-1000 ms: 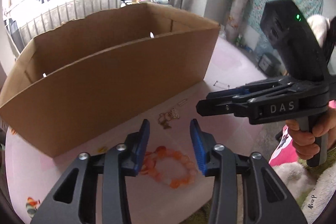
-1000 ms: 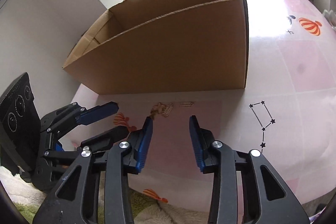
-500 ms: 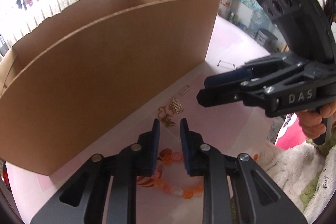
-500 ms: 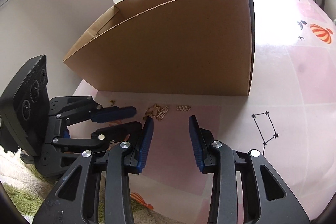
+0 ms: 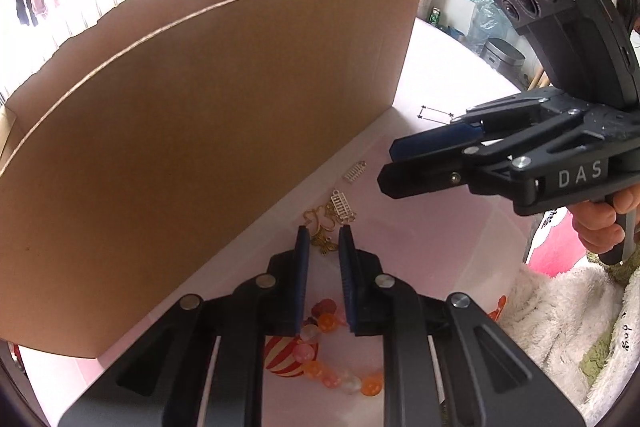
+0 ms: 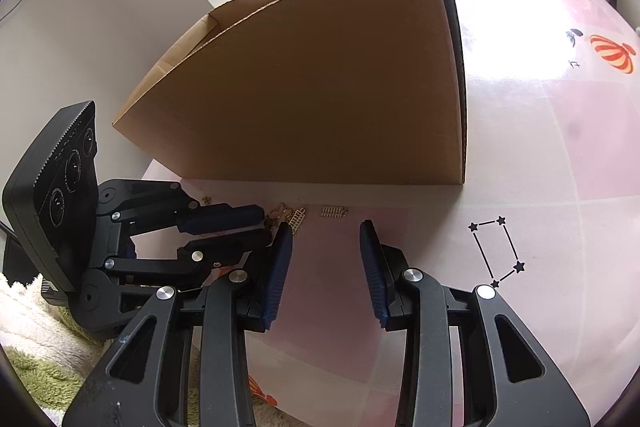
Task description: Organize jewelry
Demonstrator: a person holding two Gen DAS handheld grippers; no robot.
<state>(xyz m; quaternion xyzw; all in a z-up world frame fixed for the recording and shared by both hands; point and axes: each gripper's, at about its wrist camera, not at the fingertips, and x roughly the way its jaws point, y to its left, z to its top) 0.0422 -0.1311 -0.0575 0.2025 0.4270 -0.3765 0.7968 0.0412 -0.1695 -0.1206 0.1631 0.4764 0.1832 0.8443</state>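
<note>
On the pink table, in front of the cardboard box [image 5: 200, 127], lie a gold charm cluster [image 5: 318, 219], a silver ladder-shaped charm [image 5: 343, 207] and a small silver clip [image 5: 355, 171]. My left gripper [image 5: 322, 233] points down at the gold cluster. Its jaws stand a narrow gap apart, with a gold butterfly charm between the tips; I see no pad pressing on it. An orange and pink bead bracelet [image 5: 332, 379] lies under its fingers. My right gripper [image 6: 326, 227] hovers open and empty beside the charms [image 6: 280, 213], and also shows as the right gripper [image 5: 388, 167] from the left wrist.
The tall box [image 6: 320, 87] walls off the far side. The table cover carries a balloon print [image 6: 612, 53] and a star pattern [image 6: 496, 251]. White fluffy fabric [image 5: 560, 307] lies at the near edge. A hand [image 5: 600, 223] grips the right tool's handle.
My left gripper has moved forward and down, from over the bead bracelet to the gold charms, and its jaws have narrowed a lot. The right gripper has stayed about where it was.
</note>
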